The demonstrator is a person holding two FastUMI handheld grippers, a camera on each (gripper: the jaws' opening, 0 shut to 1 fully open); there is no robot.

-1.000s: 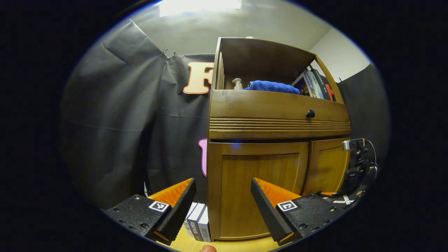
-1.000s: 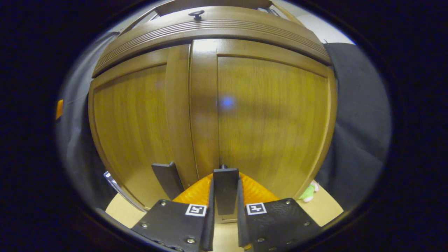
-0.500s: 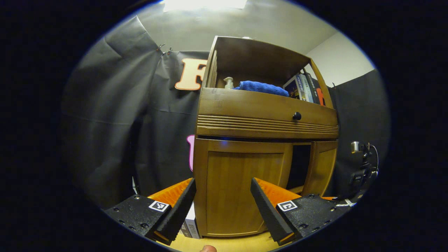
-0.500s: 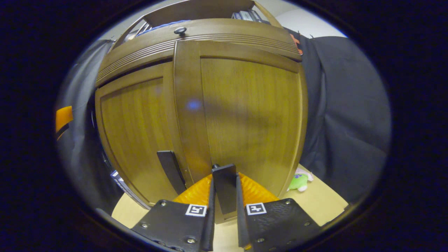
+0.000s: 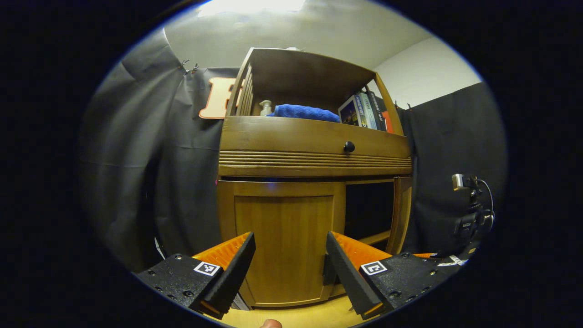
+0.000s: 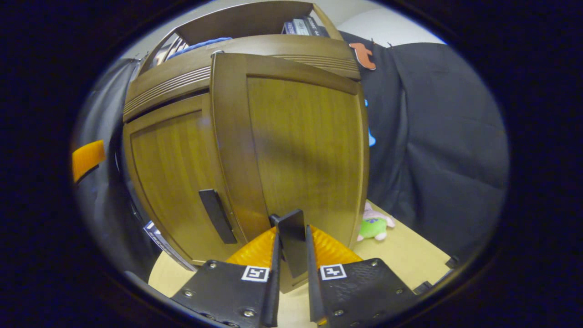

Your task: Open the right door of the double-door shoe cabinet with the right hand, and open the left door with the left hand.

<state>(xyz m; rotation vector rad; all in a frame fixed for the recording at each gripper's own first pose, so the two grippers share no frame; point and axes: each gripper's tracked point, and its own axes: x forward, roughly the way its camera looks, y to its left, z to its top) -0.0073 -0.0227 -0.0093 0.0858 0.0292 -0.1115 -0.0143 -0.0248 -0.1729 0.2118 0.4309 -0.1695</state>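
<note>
Right door (image 6: pixel 300 136) has swung further out since 0.5 s ago; dark interior (image 5: pixel 369 209) now wider in the left gripper view, where the door (image 5: pixel 403 214) shows edge-on. Right tongs (image 6: pixel 291 246) clamped tight on the door's black handle (image 6: pixel 291 237), both fingers pressed against it. Left door (image 5: pixel 284 237) closed, its handle (image 6: pixel 217 216) untouched. Left tongs (image 5: pixel 290 255) spread wide, holding nothing, hanging in front of the left door, apart from it. Cabinet stands on the pale bench (image 6: pixel 410 259); green plush toy (image 6: pixel 375 225) beside it.
</note>
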